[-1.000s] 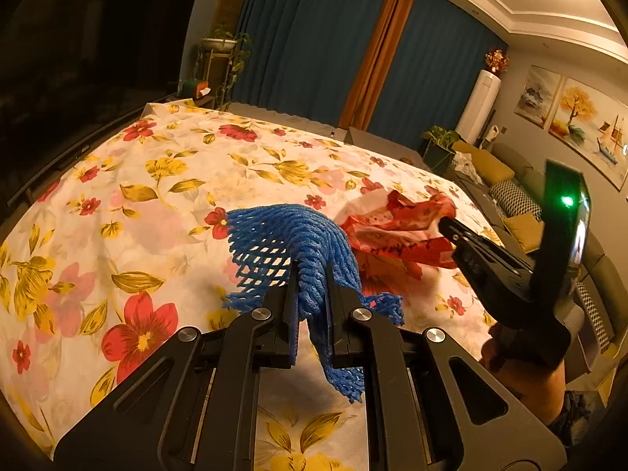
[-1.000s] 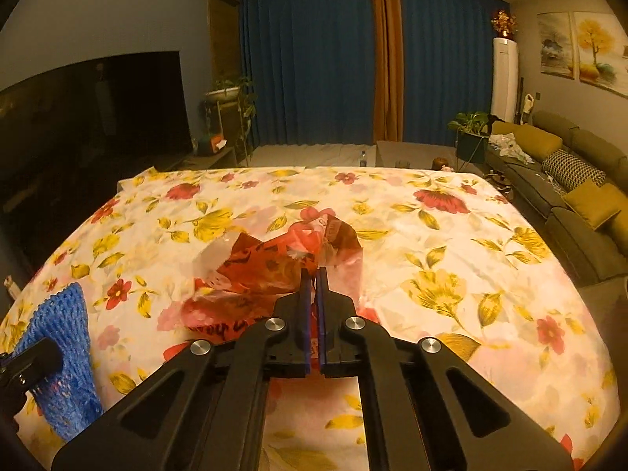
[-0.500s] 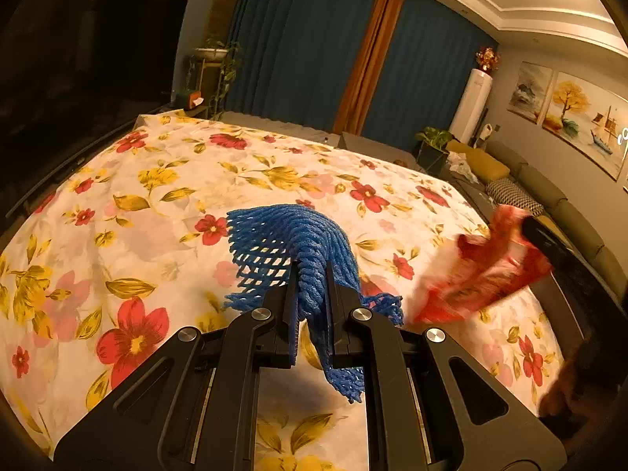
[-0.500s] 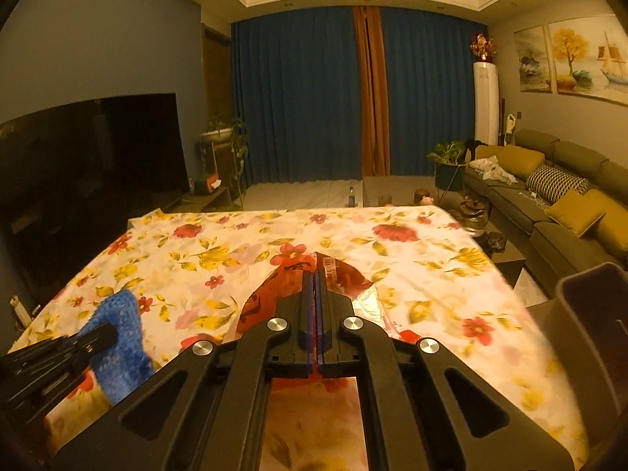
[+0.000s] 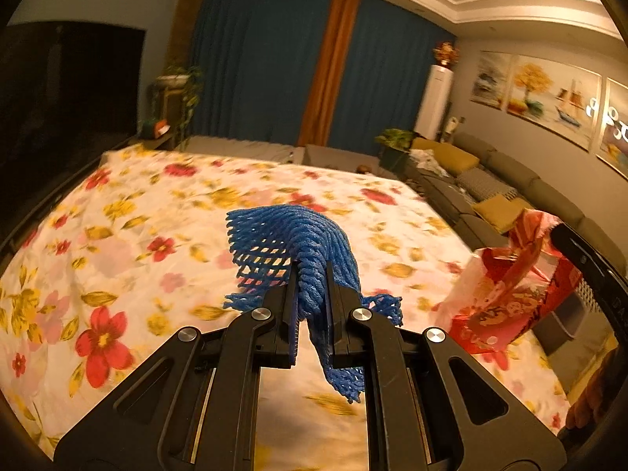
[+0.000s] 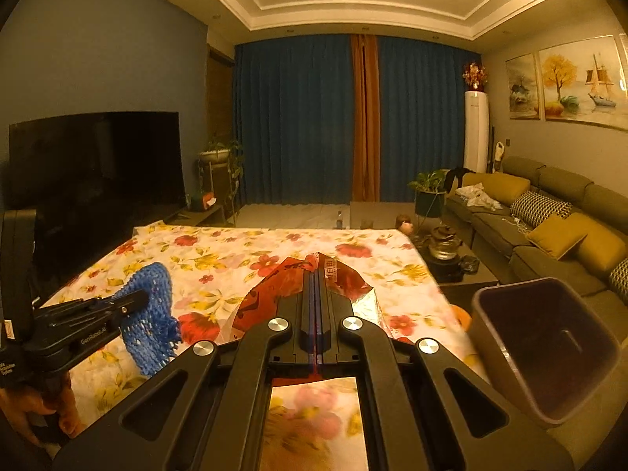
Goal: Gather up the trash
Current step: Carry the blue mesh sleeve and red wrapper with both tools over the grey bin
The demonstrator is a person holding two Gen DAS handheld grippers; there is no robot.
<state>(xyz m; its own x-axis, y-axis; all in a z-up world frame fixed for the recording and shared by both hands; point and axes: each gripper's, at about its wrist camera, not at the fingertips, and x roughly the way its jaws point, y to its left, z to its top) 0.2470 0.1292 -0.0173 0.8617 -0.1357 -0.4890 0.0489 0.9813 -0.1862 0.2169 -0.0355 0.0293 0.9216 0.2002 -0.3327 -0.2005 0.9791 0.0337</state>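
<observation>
My left gripper [image 5: 311, 274] is shut on a blue foam net sleeve [image 5: 290, 235], which hangs above the flowered tablecloth [image 5: 117, 243]. From the right wrist view the same net [image 6: 151, 314] hangs at the left in the left gripper [image 6: 135, 300]. My right gripper [image 6: 317, 274] is shut on a red crumpled wrapper [image 6: 267, 298], lifted off the cloth. In the left wrist view that wrapper [image 5: 506, 298] hangs at the right edge beyond the table. A dark open bin [image 6: 545, 345] stands low at the right of the right gripper.
A hand [image 6: 35, 408] holds the left gripper's handle. A sofa with yellow cushions [image 6: 549, 216] runs along the right wall. A low side table with a kettle [image 6: 447, 251] stands past the table's right corner. A dark television [image 6: 94, 165] is at left.
Both grippers have risen with their loads. The red wrapper has left the cloth and travelled right toward the table's edge, and the bin has come into the right wrist view.
</observation>
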